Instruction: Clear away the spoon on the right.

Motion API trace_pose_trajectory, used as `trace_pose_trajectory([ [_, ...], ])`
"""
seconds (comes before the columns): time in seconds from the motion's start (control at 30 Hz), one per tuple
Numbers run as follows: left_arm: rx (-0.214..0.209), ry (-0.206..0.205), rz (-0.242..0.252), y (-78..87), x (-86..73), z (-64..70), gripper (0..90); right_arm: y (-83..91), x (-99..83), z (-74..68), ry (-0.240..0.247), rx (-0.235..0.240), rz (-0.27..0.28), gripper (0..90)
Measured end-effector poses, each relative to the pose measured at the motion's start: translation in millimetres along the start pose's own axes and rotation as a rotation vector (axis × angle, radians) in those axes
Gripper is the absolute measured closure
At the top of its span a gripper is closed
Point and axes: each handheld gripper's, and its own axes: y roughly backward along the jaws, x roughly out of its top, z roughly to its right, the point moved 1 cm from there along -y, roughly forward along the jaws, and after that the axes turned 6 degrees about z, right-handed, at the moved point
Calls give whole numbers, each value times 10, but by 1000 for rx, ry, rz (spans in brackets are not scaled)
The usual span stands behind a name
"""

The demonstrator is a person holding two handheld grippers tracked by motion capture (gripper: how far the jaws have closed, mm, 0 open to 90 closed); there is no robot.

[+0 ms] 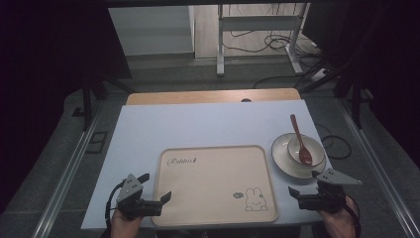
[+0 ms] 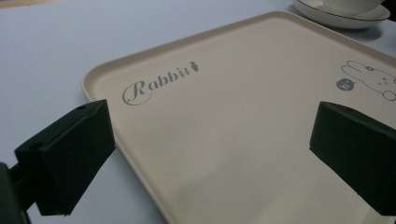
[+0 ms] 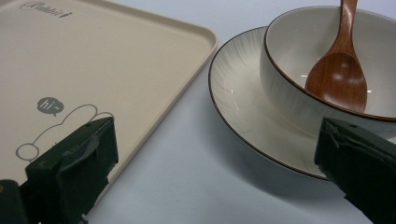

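A beige tray [image 1: 214, 163] printed with "Rabbit" and a rabbit drawing lies at the table's front centre. To its right stands a white plate [image 1: 280, 157] bearing a white bowl [image 1: 293, 148], and a brown wooden spoon [image 1: 300, 140] rests in the bowl. My left gripper [image 1: 154, 189] is open at the tray's front left corner, jaws straddling the tray's [image 2: 224, 121] left edge. My right gripper [image 1: 304, 184] is open at the front right, just in front of the plate [image 3: 243, 112]; the bowl [image 3: 299, 93] and spoon [image 3: 338, 74] lie close ahead between its jaws.
The table [image 1: 198, 124] has a light blue top with a wooden strip [image 1: 213, 96] at its far edge. Beyond it are a metal stand [image 1: 220, 44] and cables [image 1: 277, 42] on the floor. Dark curtains flank both sides.
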Motion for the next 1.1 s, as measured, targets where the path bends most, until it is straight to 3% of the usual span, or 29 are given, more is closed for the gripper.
trace_pose_trajectory([
  [1.1, 0, 5, 5, -5, -4, -8, 0, -10, 223, 137, 27, -20, 71, 0],
])
